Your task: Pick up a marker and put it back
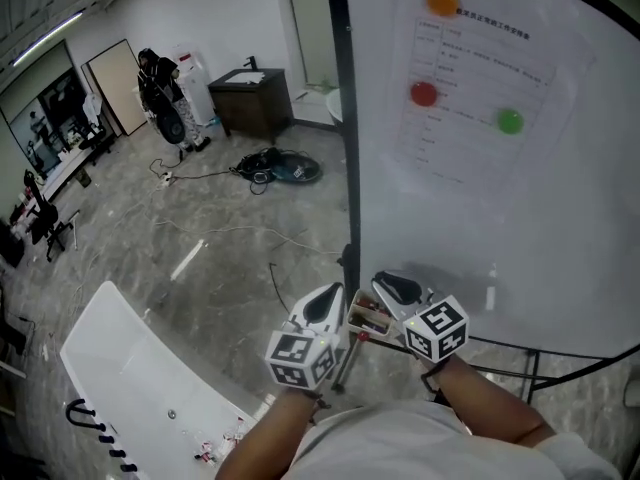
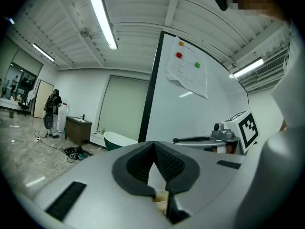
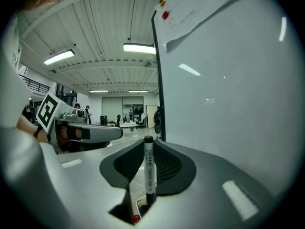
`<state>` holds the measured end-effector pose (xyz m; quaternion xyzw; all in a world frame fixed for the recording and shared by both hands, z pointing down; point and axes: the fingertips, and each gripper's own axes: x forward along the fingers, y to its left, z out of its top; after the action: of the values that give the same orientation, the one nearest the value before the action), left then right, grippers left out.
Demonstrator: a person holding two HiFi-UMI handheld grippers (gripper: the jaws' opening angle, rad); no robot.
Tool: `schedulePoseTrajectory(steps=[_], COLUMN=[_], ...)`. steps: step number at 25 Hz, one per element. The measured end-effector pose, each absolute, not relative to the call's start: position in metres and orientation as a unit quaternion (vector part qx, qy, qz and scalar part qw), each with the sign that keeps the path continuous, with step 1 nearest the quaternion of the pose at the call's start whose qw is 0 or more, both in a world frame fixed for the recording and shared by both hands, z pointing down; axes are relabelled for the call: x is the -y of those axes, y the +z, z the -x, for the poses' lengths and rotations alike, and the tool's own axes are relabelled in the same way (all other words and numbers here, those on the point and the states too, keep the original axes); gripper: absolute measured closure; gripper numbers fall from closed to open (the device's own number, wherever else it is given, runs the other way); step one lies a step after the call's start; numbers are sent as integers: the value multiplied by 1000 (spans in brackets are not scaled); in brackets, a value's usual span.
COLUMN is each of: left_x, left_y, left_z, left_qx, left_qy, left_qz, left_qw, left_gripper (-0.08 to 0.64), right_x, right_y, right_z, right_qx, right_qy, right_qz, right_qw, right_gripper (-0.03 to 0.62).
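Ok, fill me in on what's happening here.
A person at a whiteboard holds tongs in each hand. The right tongs grip a marker upright, its lower end right over the marker box. The left tongs are shut and empty beside them.

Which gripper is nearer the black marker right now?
Right. The right gripper clamps the black marker between its jaws; the left gripper sits beside it, shut and empty.
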<state>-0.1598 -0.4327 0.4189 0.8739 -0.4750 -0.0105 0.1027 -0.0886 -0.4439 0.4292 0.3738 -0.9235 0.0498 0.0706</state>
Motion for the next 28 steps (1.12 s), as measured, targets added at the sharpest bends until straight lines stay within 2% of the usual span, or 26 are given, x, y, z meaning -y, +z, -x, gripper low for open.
schedulePoseTrajectory(steps=[8,16,25,28], left_x=[429,424,420,417], left_y=[456,485,491,494], left_z=[183,203,215,216], left_qx=[491,504,514,514], left_qy=[-17,-13,-10,-10], left_qz=[-859,-846,-839,-838], left_qw=[143,174,180,184], left_gripper=[558,558,558,558], right_x=[441,446,438,436], right_y=[496,588,642,654], right_z=[124,138,145,143], right_qx=[934,918,896,894], right_qy=[48,16,0,6], right_qz=[-314,-270,-239,-233], right_qw=[165,291,375,384], right_gripper=[525,525,525,523])
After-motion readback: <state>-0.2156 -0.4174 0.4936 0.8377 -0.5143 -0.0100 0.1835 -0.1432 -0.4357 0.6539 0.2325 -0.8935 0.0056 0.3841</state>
